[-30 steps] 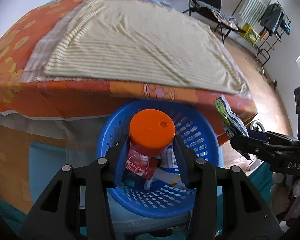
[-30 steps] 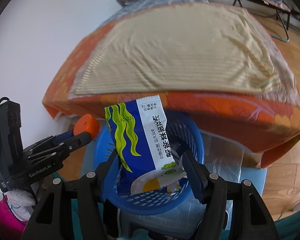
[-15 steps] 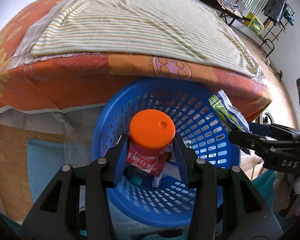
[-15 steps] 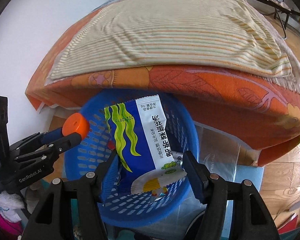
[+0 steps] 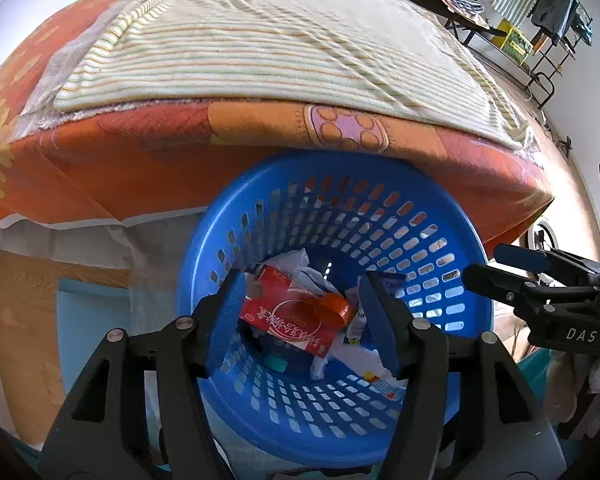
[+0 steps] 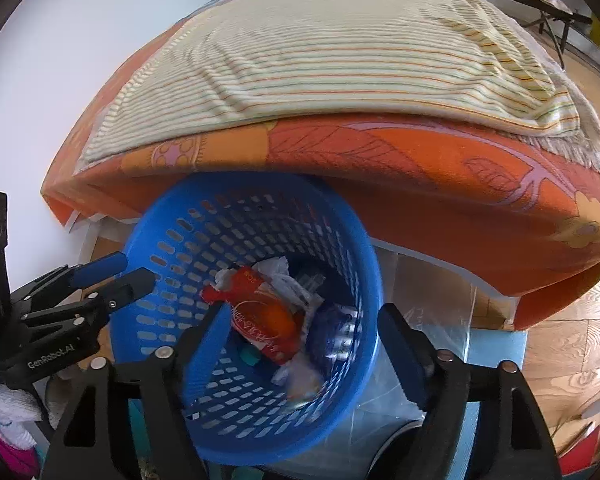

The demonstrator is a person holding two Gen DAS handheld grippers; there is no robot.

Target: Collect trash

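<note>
Left gripper: poised above blue basket, jaws spread wide, empty. Right gripper: same pose, jaws wide, empty. Orange-capped bottle lies among the trash in the basket; blue packet beside it, blurred.

Bright daylight fills both views; the bed is washed pale, edges bend fisheye-style, and corners go black.
</note>
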